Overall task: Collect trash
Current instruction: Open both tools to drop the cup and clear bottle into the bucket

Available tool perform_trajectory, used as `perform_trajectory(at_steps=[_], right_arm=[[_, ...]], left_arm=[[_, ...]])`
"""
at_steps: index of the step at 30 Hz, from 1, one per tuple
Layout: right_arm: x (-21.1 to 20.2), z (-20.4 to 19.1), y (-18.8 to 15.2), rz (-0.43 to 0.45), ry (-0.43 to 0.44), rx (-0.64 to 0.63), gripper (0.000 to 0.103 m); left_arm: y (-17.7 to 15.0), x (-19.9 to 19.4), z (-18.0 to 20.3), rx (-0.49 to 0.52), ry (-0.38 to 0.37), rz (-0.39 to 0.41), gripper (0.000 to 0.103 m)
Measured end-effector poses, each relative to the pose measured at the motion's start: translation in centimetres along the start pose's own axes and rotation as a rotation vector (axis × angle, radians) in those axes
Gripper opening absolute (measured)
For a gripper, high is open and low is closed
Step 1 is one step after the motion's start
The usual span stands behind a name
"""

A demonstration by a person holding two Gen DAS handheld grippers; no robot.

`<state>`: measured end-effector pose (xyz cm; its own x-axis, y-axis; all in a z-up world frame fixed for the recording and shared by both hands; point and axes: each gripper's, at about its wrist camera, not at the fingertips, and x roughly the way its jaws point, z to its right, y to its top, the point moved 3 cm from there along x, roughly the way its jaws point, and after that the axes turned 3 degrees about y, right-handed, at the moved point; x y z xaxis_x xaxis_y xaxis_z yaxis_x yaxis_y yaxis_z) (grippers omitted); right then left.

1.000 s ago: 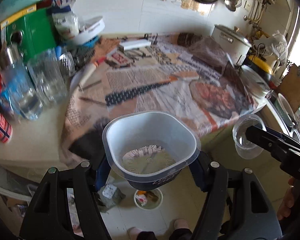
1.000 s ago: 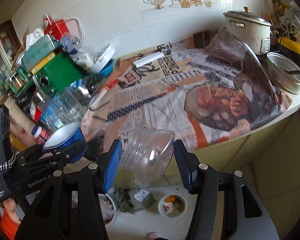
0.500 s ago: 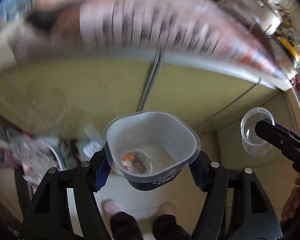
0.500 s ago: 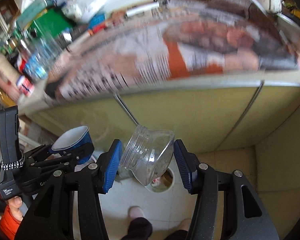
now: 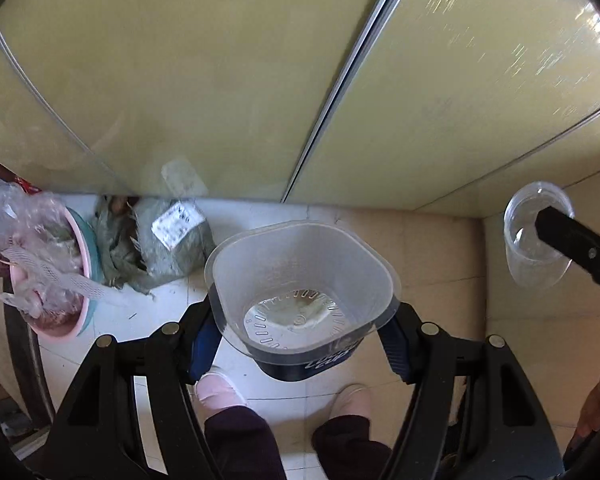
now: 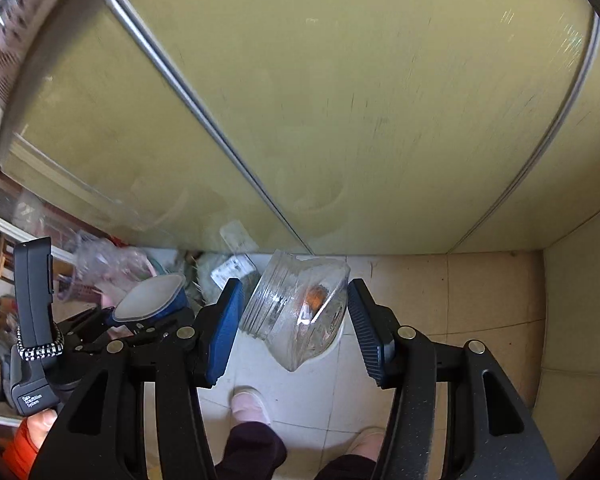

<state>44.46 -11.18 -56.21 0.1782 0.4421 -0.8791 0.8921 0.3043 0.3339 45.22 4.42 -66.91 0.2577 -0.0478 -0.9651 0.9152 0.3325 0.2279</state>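
My left gripper (image 5: 300, 340) is shut on a translucent square plastic cup (image 5: 300, 280) with a dark blue label, mouth toward the camera, held low over the tiled floor. In the right wrist view my right gripper (image 6: 294, 328) is shut on a clear ribbed plastic cup (image 6: 296, 312), which is tilted. A small white bowl (image 6: 339, 338) with something orange in it shows through and just beneath that cup. Each gripper also appears in the other's view: the right one with its clear cup (image 5: 536, 236), the left one with the blue cup (image 6: 152, 300).
Yellow-green cabinet doors (image 5: 220, 80) fill the upper view. On the floor at left stand a pink basin (image 5: 72, 320) stuffed with plastic wrap and a grey-green bag (image 5: 168, 240). A person's feet in pink slippers (image 5: 216, 390) stand below the grippers.
Both grippers have dropped from countertop height to just above the floor and tipped further down. The cluttered counter has left both views. Each still holds its cup.
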Motion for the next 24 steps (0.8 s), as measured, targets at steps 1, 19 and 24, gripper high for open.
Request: perform_trajectory(at_steps=[1, 19, 24], right_arm=[[0.9, -0.1, -0.3, -0.006, -0.002, 0.000, 0.050], [9.6, 2.0, -2.4, -0.044, 0.048, 0.029, 0.052], [10.2, 1.7, -2.3, -0.068, 0.075, 0.002, 0.060]], left_arm=[[-0.3, 1.2, 0.0, 0.010, 0.005, -0.008, 0.067], [-3.1, 13.2, -0.6, 0.002, -0.017, -0.059, 0.068], [-3.3, 12.9, -1.5, 0.010, -0.003, -0.066, 0.070]])
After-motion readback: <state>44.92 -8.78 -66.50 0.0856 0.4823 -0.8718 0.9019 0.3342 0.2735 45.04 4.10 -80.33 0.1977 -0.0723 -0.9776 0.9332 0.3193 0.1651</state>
